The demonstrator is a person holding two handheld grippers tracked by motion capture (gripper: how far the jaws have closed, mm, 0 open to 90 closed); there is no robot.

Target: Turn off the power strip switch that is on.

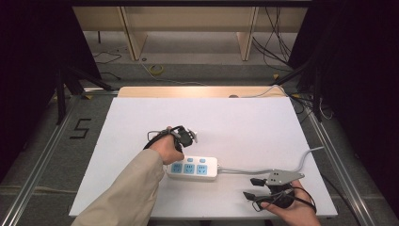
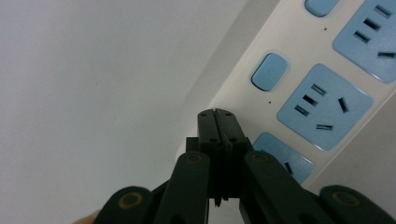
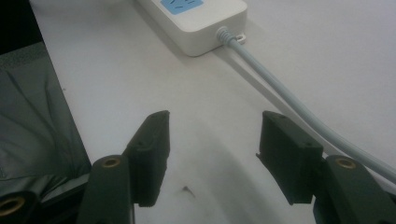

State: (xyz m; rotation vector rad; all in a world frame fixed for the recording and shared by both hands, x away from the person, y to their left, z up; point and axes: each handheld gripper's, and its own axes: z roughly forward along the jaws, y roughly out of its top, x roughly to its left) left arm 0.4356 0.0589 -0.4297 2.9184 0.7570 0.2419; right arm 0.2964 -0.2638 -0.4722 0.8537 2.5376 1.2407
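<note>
Power strip lies near-centre on the white table, long axis left-right, cord off its right end; left gripper, jaws clenched on nothing, sits at its left end by the switches, while right gripper, jaws released, idles right of it beside the cord.

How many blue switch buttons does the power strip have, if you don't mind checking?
3 on the power strip, in a row along its far edge: left, middle, right. The left hand may hide more.
</note>
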